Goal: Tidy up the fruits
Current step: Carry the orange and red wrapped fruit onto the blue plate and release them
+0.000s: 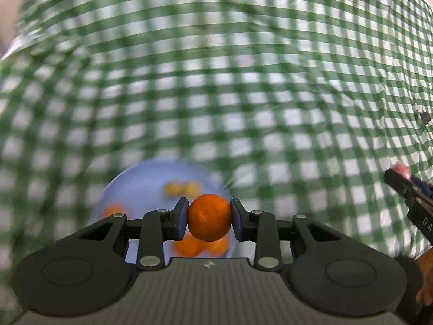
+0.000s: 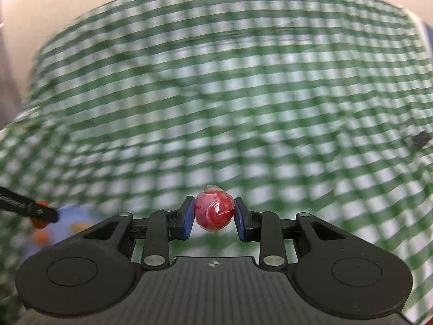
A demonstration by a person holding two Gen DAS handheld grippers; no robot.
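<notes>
No lettering is reading clearly. Your left gripper (image 1: 209, 218) is clamping an orange (image 1: 209, 216); your right gripper (image 2: 214, 214) is pinching a wrapped red fruit (image 2: 213, 214). Blur is smearing the blue plate (image 1: 130, 187).

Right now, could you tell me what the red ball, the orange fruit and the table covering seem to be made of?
Red ball: glossy, crinkled clear film over red, probably wrapped.
Orange fruit: matte, dimpled peel, apparently real citrus.
Table covering: green-and-white check with creases and some sheen; cloth or vinyl, unclear through blur.
</notes>
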